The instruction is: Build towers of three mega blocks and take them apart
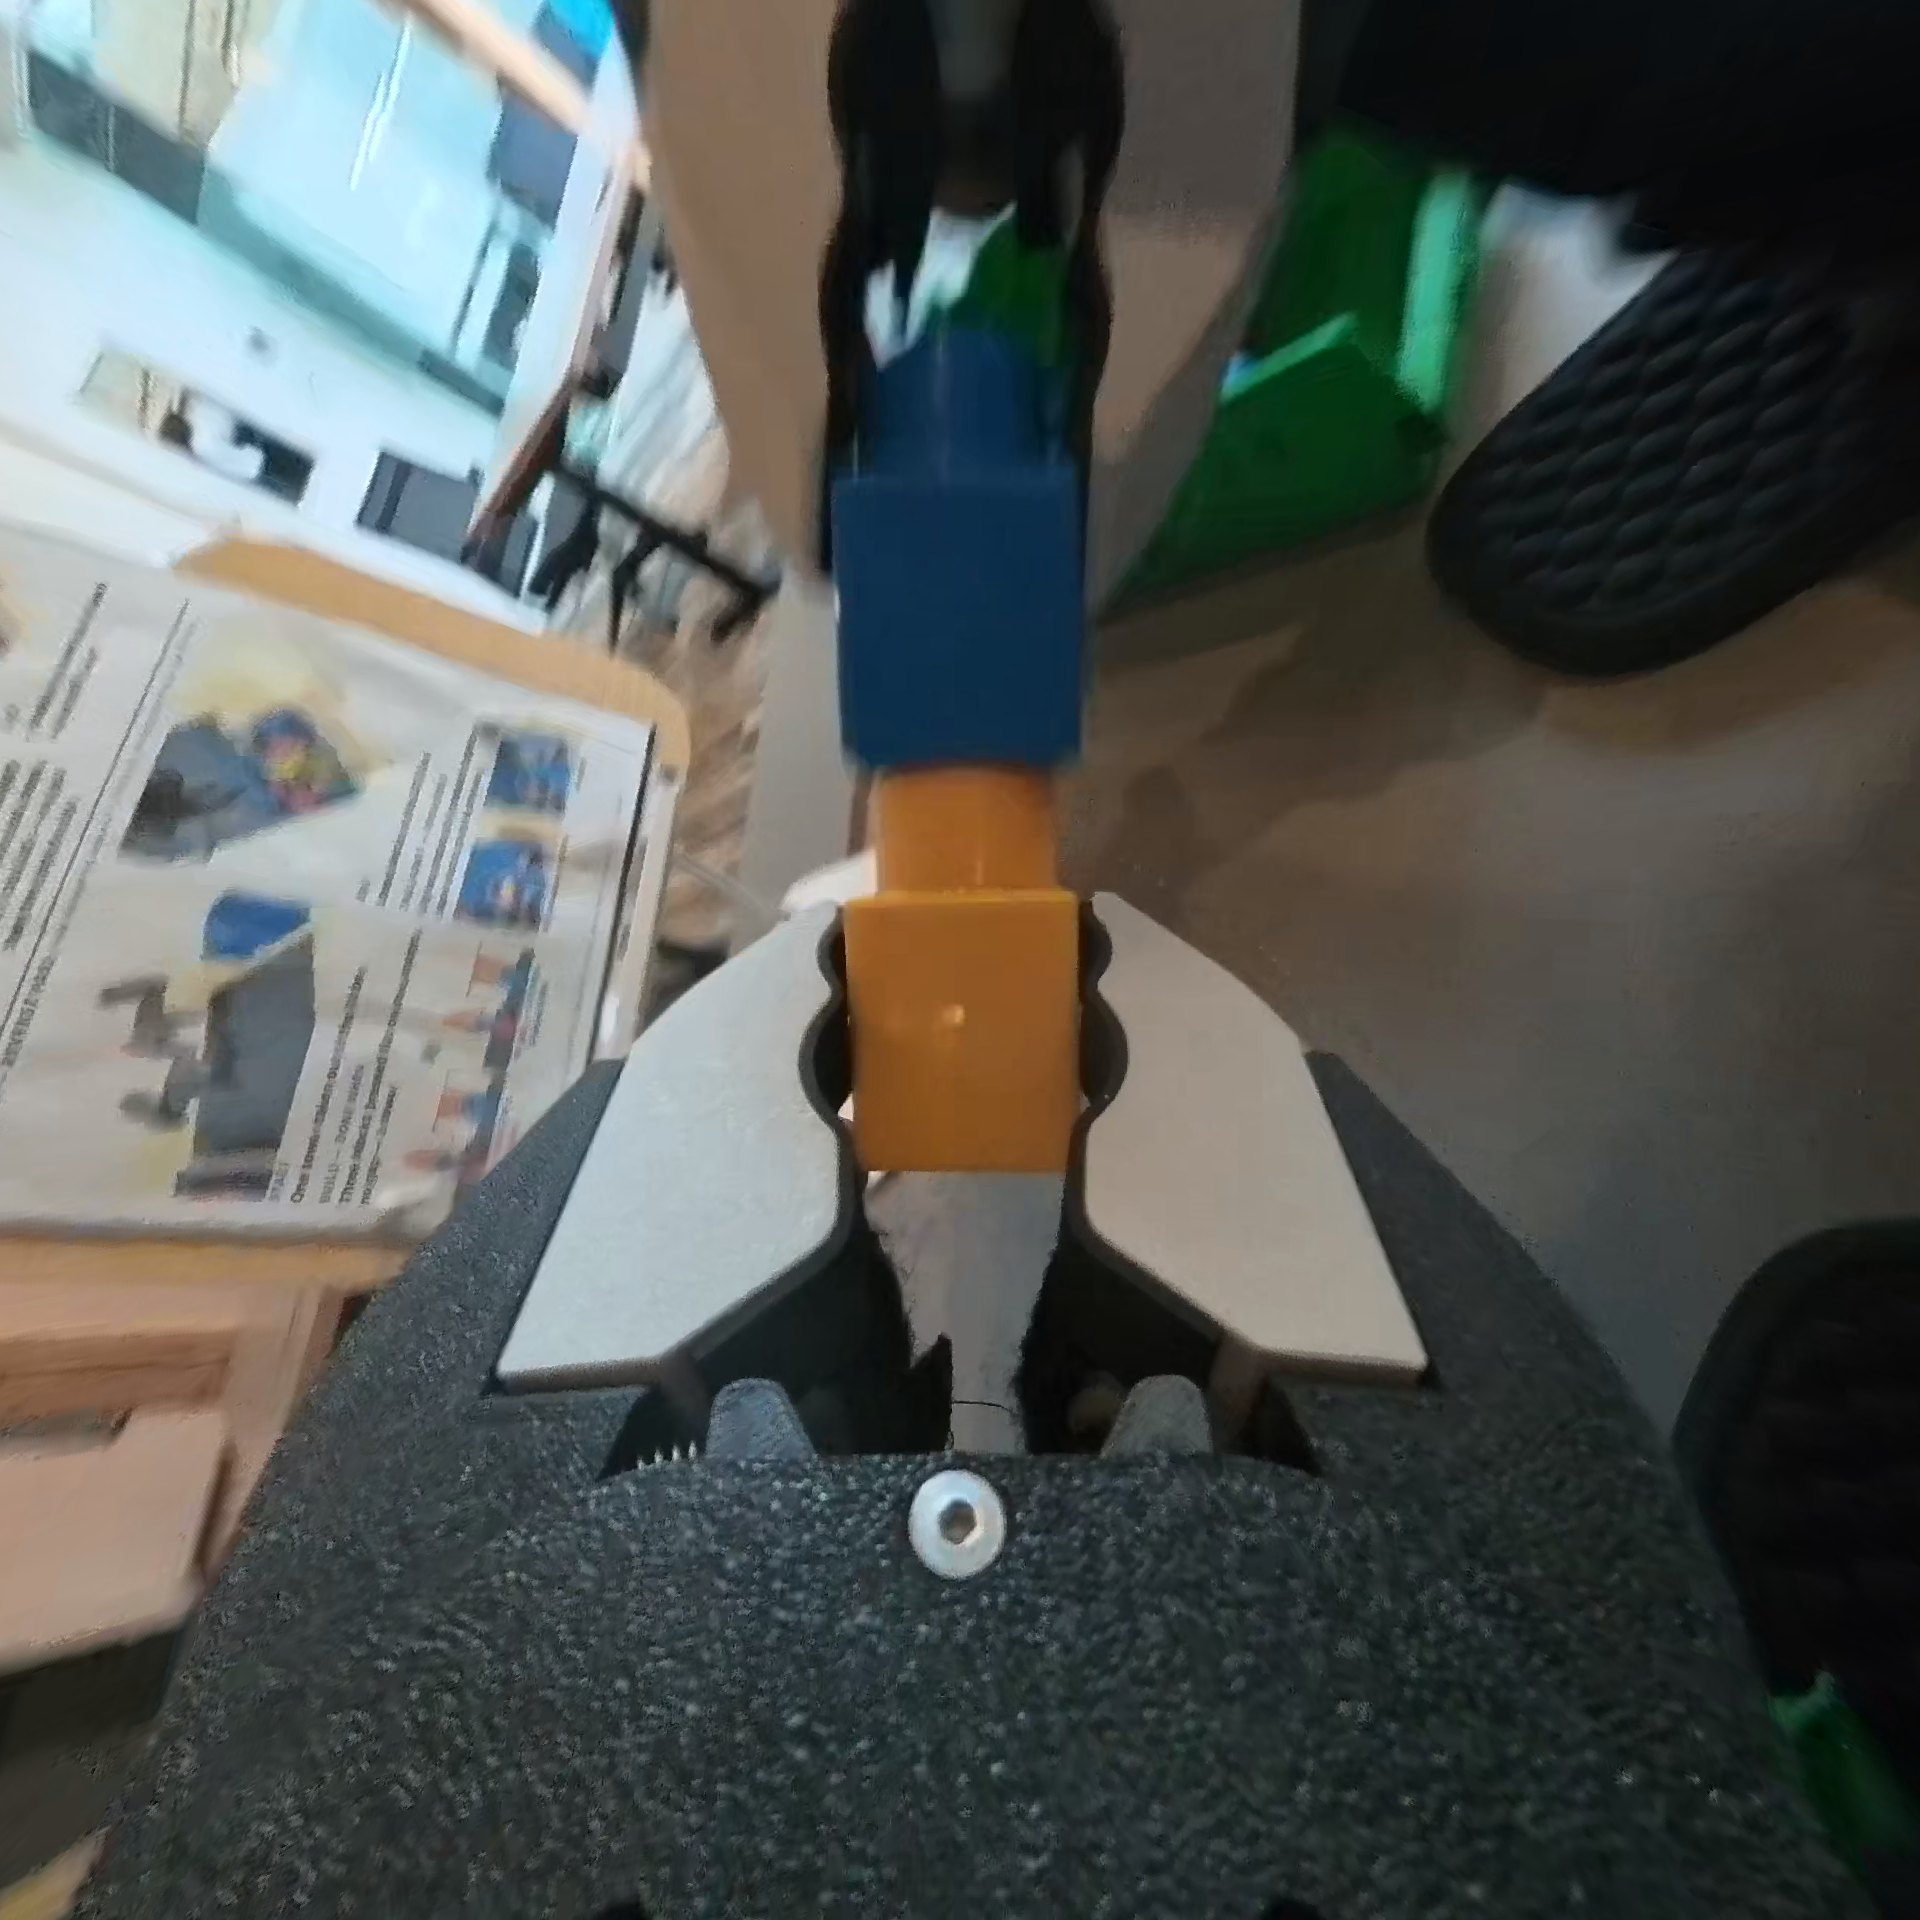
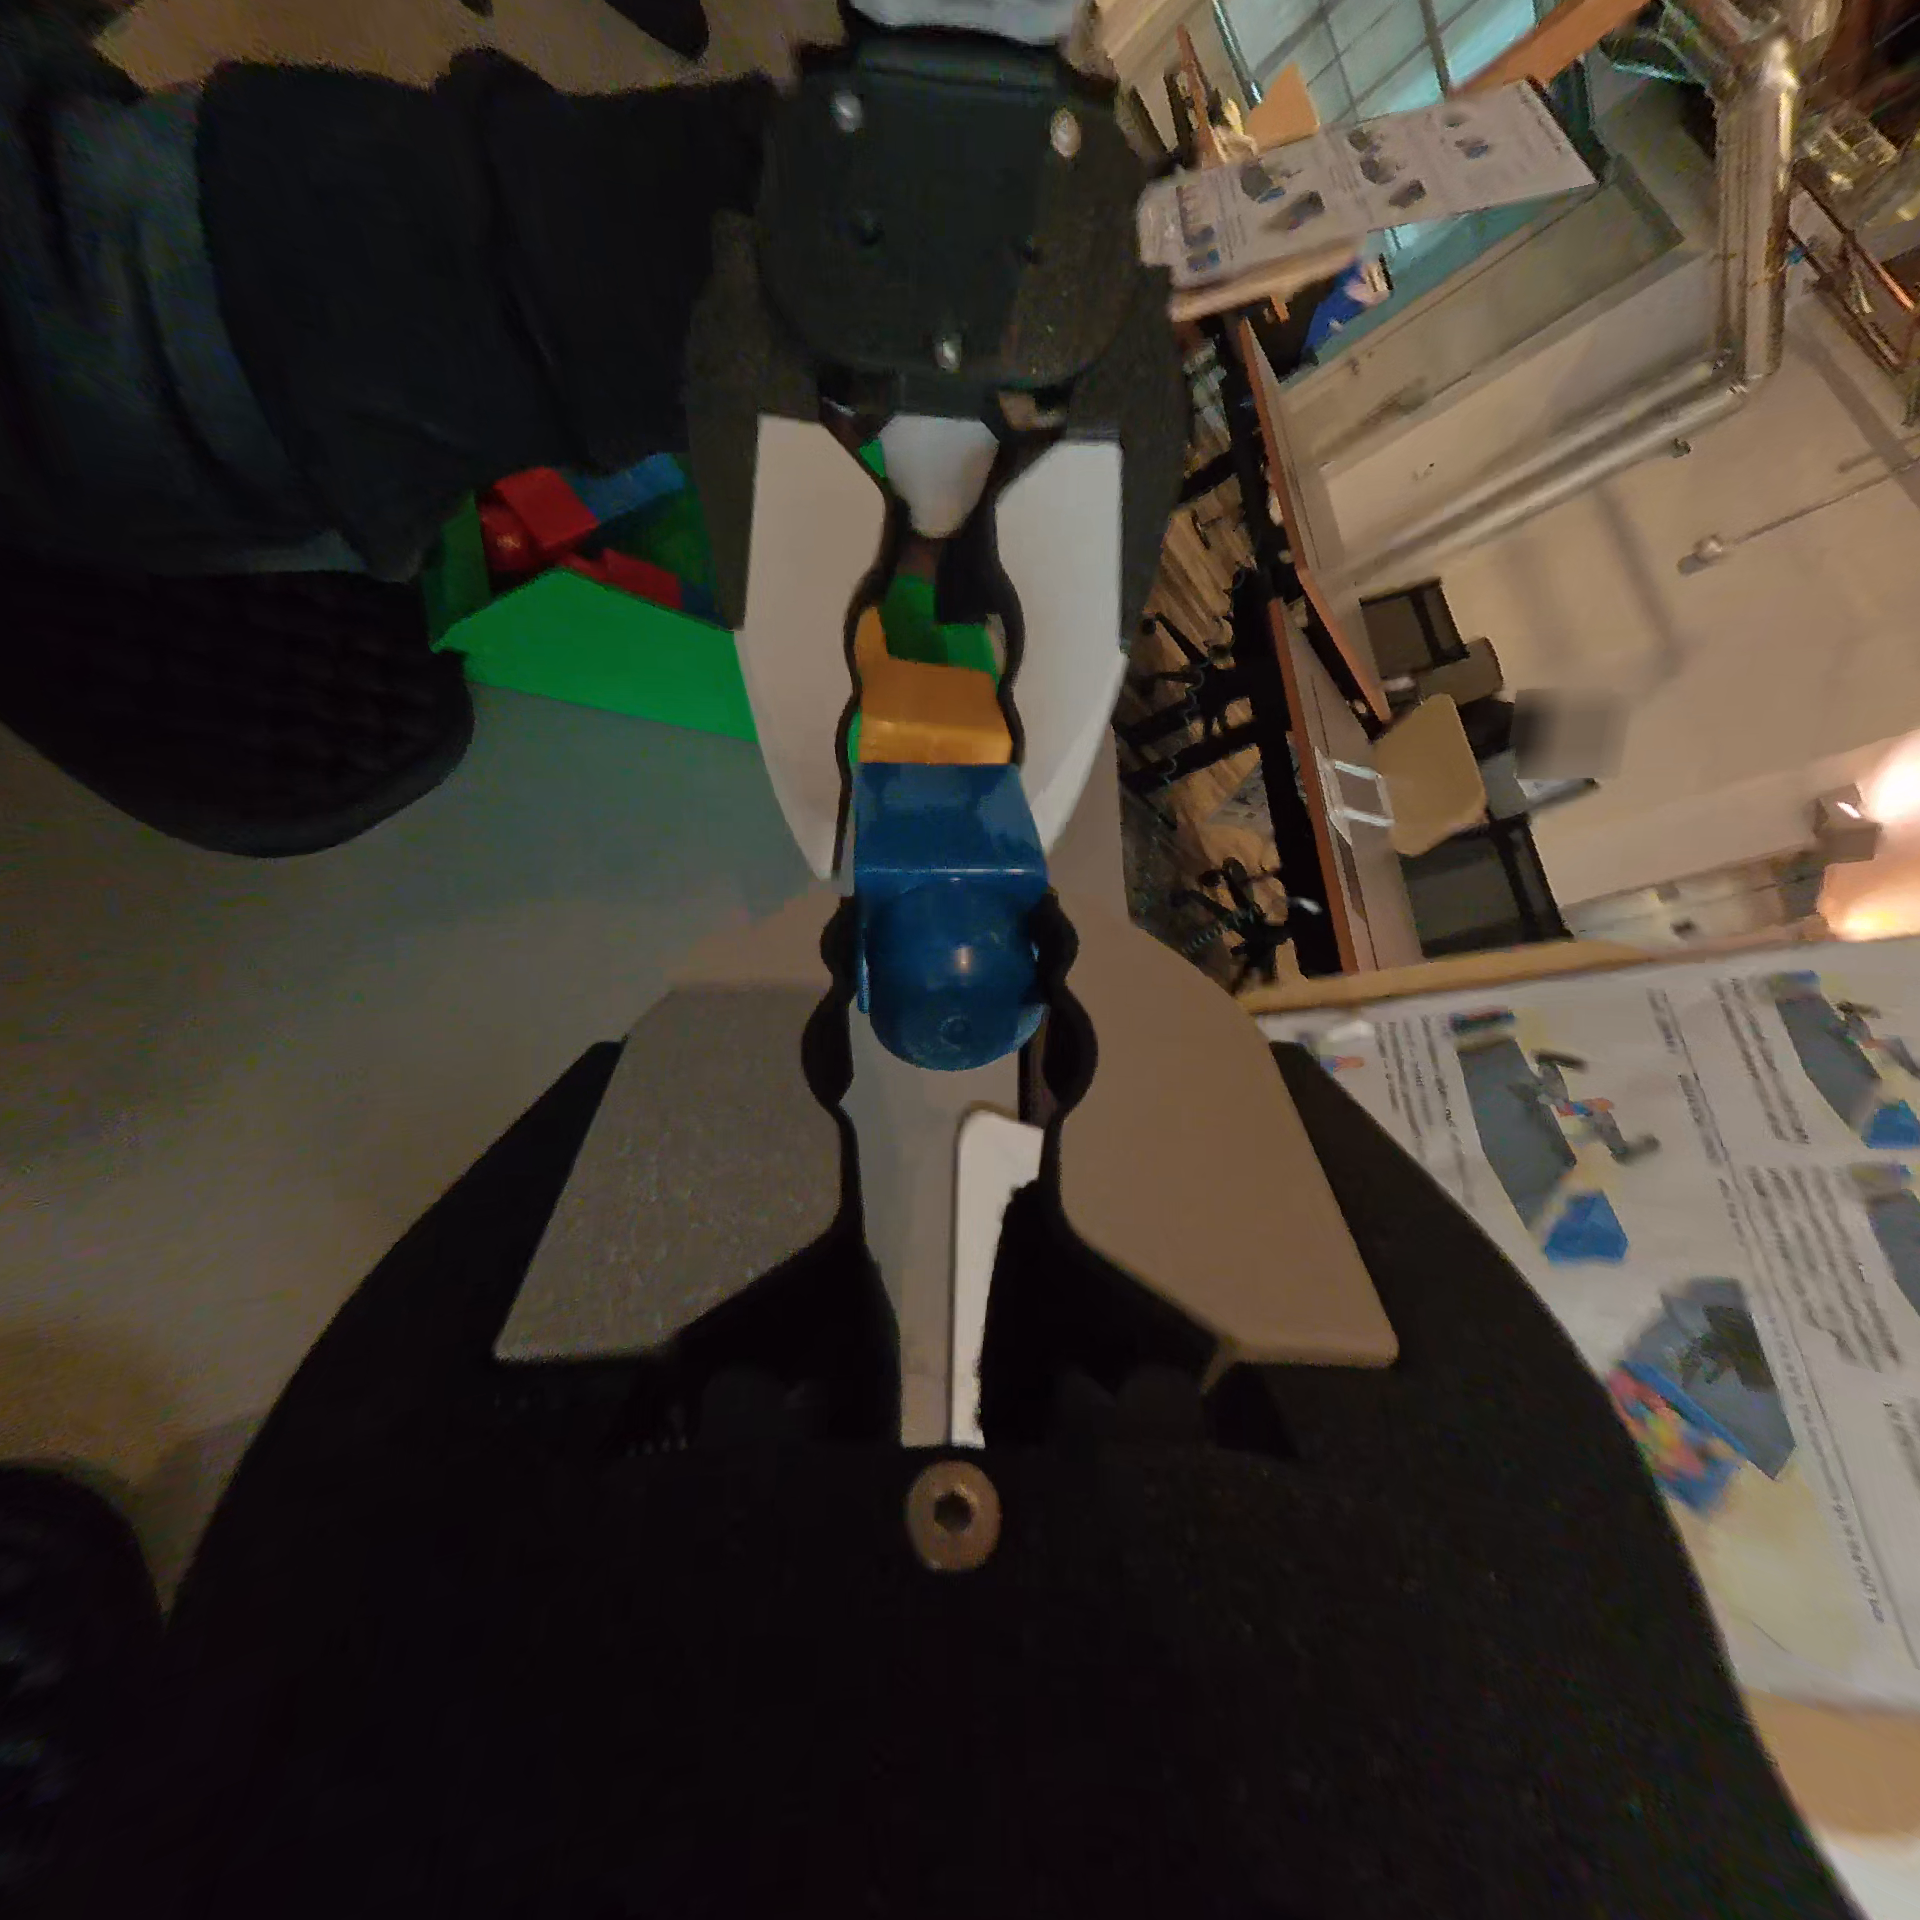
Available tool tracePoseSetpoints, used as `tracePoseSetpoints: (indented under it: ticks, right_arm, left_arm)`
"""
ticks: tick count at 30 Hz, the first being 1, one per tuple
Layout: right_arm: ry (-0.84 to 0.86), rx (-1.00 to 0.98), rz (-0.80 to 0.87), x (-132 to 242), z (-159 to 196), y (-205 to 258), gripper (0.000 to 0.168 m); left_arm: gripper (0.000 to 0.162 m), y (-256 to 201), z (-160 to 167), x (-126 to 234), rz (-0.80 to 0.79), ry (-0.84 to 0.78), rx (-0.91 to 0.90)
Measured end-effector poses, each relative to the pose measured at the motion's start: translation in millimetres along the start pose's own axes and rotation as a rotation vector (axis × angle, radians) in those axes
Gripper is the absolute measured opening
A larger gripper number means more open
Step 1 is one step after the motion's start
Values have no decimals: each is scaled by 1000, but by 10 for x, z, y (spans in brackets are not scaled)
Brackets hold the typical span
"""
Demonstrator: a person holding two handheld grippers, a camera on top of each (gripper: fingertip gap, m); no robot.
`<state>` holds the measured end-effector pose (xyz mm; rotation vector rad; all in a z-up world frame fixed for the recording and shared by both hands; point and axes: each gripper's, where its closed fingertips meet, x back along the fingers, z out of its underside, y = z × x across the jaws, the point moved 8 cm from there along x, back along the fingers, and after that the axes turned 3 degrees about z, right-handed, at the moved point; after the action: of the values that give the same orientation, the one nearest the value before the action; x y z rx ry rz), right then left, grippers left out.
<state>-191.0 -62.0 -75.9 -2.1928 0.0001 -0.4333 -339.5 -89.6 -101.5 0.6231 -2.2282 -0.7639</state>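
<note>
The left hand-held gripper [image 1: 961,1039], its wavy grey fingers together, clamps a smooth orange plastic block [image 1: 956,1029]. A glossy blue plastic block [image 1: 956,613] is stacked on its stud, with the right hand-held gripper [image 2: 948,987] clamped on its round stud end.

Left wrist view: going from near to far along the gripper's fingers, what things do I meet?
left gripper → orange block → blue block → right gripper
</note>
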Motion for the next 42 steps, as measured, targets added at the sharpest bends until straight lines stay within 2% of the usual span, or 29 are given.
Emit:
tracePoseSetpoints:
  ticks: [2,4,7,13,19,25,29,37,42]
  right_arm:
    - [50,-15,49,186,48,-58,33]
    - [95,-50,54,411,112,-77,33]
    - [328,-72,60,761,309,-42,33]
    - [824,-238,-69,1380,784,206,33]
    - [1149,-425,-226,1593,1468,570,34]
    - [1283,-585,-314,1504,2213,873,34]
    - [1338,-632,-368,1442,2481,986,34]
    - [1383,-617,-402,1377,2620,970,34]
    - [1373,-629,-332,1436,2466,820,45]
  left_arm:
    - [40,47,152,68,-52,76,24]
    - [40,79,215,176,-54,-5,86]
    - [40,88,248,290,-84,-31,95]
    - [40,72,215,329,-103,-23,71]
    - [40,61,198,320,-105,-15,59]
    - [40,60,205,315,-114,11,51]
    - [40,63,215,306,-113,18,52]
    - [40,61,229,294,-106,26,52]
    - [40,57,230,289,-96,19,57]
